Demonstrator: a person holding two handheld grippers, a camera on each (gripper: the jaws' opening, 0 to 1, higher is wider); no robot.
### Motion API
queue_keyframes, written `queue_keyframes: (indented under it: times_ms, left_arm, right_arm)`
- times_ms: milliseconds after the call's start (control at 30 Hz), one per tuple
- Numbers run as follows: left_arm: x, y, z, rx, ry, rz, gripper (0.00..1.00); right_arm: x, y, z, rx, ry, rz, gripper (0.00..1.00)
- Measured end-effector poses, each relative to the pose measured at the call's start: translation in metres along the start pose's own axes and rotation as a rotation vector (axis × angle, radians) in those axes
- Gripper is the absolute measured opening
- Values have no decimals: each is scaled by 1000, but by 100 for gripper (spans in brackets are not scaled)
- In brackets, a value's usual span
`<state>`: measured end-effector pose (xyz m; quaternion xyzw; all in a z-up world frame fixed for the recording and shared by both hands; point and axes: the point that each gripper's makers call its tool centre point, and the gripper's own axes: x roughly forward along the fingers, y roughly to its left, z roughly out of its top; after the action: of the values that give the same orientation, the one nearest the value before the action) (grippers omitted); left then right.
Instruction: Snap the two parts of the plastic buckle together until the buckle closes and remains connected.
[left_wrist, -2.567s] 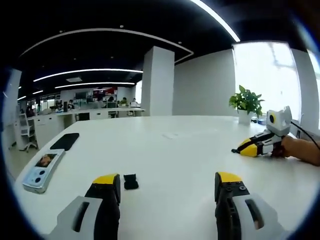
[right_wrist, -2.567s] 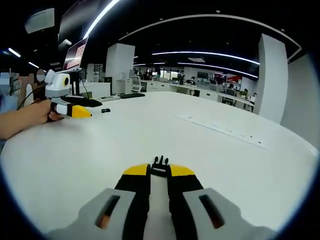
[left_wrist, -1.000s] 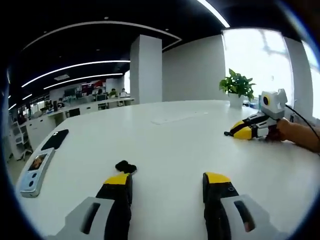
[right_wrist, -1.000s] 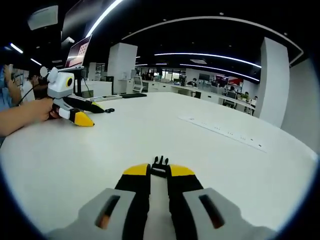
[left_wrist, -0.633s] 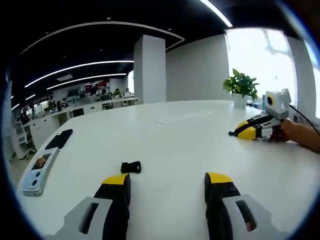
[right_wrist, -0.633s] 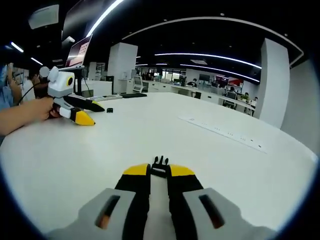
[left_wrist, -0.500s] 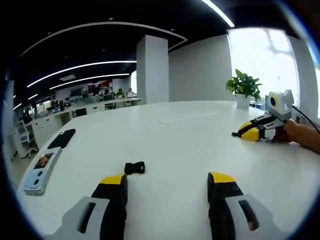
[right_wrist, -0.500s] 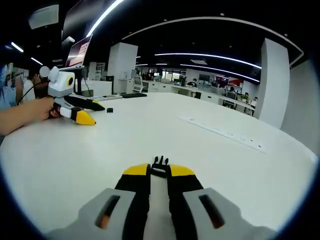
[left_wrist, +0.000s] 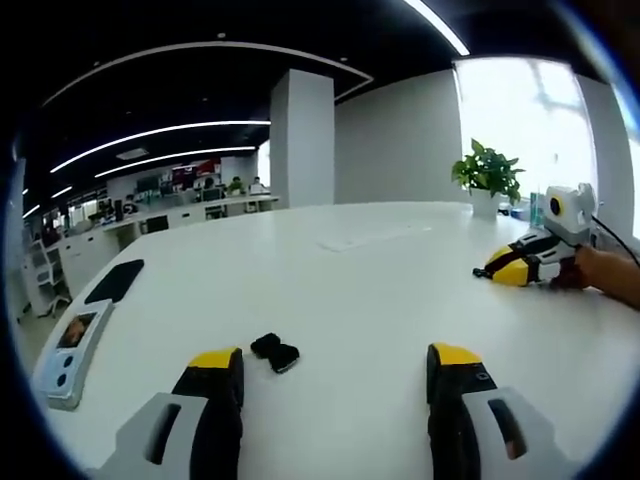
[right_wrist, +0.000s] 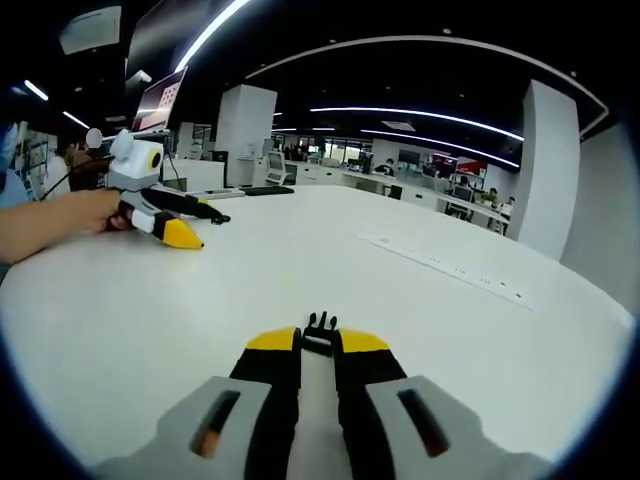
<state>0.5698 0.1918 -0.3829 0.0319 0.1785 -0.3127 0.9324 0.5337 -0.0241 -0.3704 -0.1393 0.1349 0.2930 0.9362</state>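
In the left gripper view, a white smartphone (left_wrist: 63, 345) lies on the white tabletop (left_wrist: 360, 290) at about 9 o'clock, with a dark phone (left_wrist: 113, 282) just beyond it toward 10 o'clock. The left tongs (left_wrist: 335, 362) rise from 6 o'clock with their yellow-tipped jaws spread wide apart and nothing between them. One black buckle part (left_wrist: 274, 351) rests on the tabletop just ahead of the left jaw's tip, near it but apart from it, lying slightly askew. At about 3 o'clock in this view the right tongs (left_wrist: 487, 271) lie low over the tabletop, held by a hand (left_wrist: 610, 280) at the edge; a potted plant (left_wrist: 486, 178) stands behind them near the bright window. In the right gripper view, the left tongs (right_wrist: 205, 232) appear at about 10 o'clock, held by a hand (right_wrist: 62, 222) and pointing across the tabletop (right_wrist: 420, 300); whether they touch the surface cannot be told. The right tongs (right_wrist: 317, 342) rise from 6 o'clock with jaws drawn close together, clamped on the second black buckle part (right_wrist: 319, 330), whose pronged end protrudes beyond the yellow tips. A pale strip with small marks (right_wrist: 445, 264) lies on the tabletop toward 2 o'clock. The two buckle parts are well apart and not joined.
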Motion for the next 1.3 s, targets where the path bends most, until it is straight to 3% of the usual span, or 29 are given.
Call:
queue_keyframes:
  times_ms: [400, 800, 967, 1300]
  left_arm:
    - [11, -6, 7, 24, -6, -64, 70]
    - [2, -17, 5, 34, -13, -85, 39]
    - [3, -15, 4, 34, -11, -79, 38]
    - [-2, -10, 3, 34, 0, -75, 26]
  right_arm:
    - [-1, 0, 1, -3, -1, -1, 14]
    - [-3, 0, 0, -7, -2, -1, 13]
    - [-3, 0, 0, -7, -2, -1, 13]
    - [-1, -1, 1, -6, -2, 9, 13]
